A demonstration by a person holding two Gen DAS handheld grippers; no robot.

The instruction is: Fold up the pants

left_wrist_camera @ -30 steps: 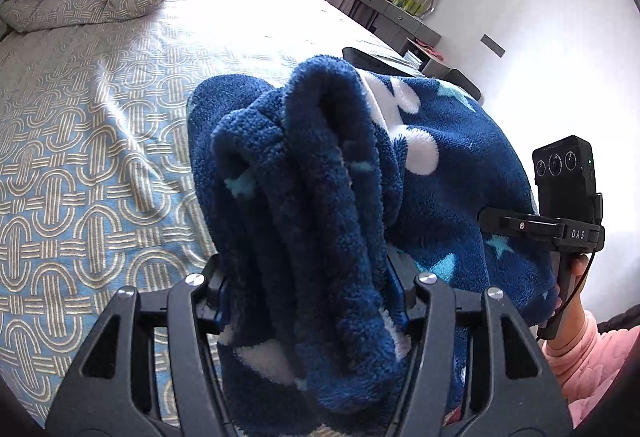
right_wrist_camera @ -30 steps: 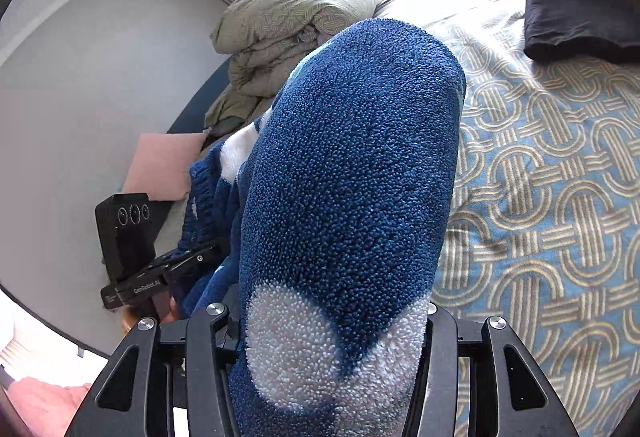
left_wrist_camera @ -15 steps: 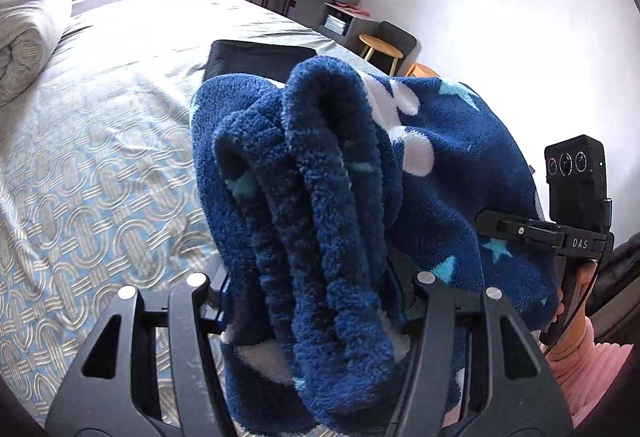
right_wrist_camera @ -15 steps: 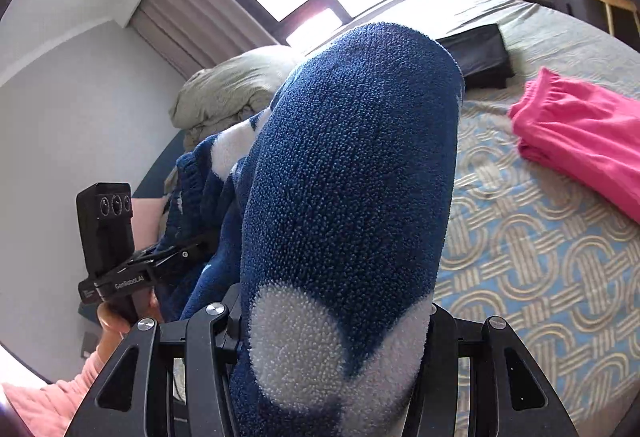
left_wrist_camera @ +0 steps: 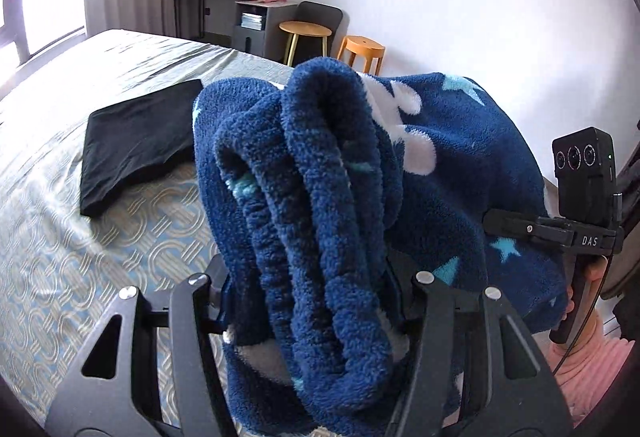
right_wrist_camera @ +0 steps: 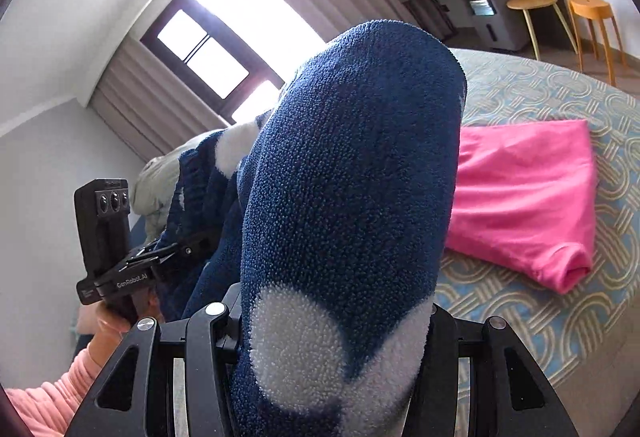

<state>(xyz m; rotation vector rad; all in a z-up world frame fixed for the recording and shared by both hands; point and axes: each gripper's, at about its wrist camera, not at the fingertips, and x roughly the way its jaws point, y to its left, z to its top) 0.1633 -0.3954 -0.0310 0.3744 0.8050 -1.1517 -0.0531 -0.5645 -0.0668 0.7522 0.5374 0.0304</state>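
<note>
Pants (left_wrist_camera: 320, 221), navy fleece, fill frame centre; left gripper (left_wrist_camera: 316, 297) and right gripper (right_wrist_camera: 336, 321) each half-closed, clamping a bunched fold above the bed (left_wrist_camera: 60, 249).

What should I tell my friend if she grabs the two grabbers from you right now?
Left gripper: shut on the blue fleece pants, a thick bunched fold between its jaws.
Right gripper: shut on the same pants, at another fold.
The pants hang in the air between both grippers, above the bed.
Already lying folded on the bed: a black garment and a pink garment.
Done: pants gathered into folds and lifted.
Left: lay them on the bed, finish the fold, let go.
</note>
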